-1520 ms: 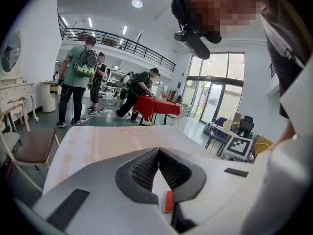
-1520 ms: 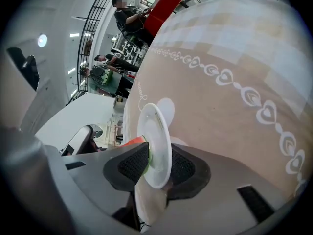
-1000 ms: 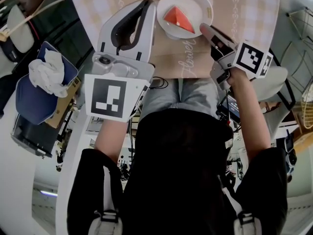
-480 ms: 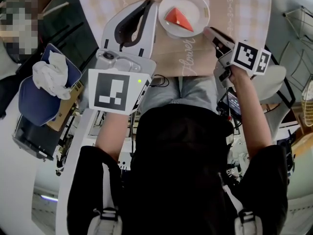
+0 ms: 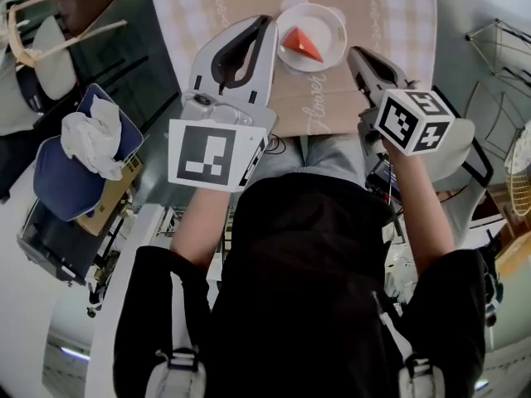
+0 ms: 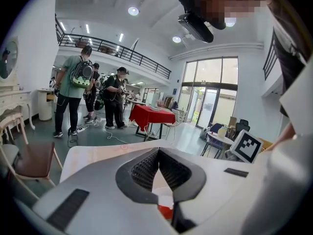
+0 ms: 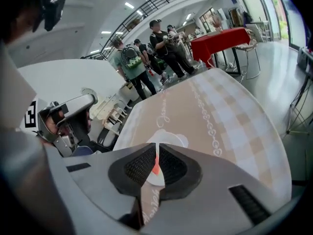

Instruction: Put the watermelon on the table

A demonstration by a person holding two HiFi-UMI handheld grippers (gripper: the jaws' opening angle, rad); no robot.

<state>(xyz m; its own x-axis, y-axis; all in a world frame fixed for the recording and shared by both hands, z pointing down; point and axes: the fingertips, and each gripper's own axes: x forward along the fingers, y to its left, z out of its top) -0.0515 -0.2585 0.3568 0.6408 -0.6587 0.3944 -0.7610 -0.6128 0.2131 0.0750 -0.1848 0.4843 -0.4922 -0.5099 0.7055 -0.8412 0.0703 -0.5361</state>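
Observation:
A red watermelon wedge (image 5: pixel 300 44) lies on a white plate (image 5: pixel 332 23) on the table with its beige checked cloth (image 5: pixel 390 7). My left gripper (image 5: pixel 265 21) hovers just left of the plate, its tips meeting, shut and holding nothing. My right gripper (image 5: pixel 355 52) hangs to the plate's right, clear of the rim. Its jaws are closing, with only a thin slit left and nothing between them. In the right gripper view the wedge (image 7: pixel 155 168) and plate (image 7: pixel 168 138) show through the slit of the gripper (image 7: pixel 157 148). In the left gripper view a bit of red wedge (image 6: pixel 166 212) shows below the gripper's tips (image 6: pixel 157 152).
A seat with a blue bag and crumpled white cloth (image 5: pixel 87 139) stands at the left, a wooden chair (image 5: pixel 50 23) beyond it. A wire rack (image 5: pixel 498 31) is at the right. People (image 6: pixel 73 89) and a red-covered table (image 6: pixel 151 115) stand far off.
Both grippers have risen. The right gripper has drawn back from the plate's rim and rolled, so its marker cube shows other faces.

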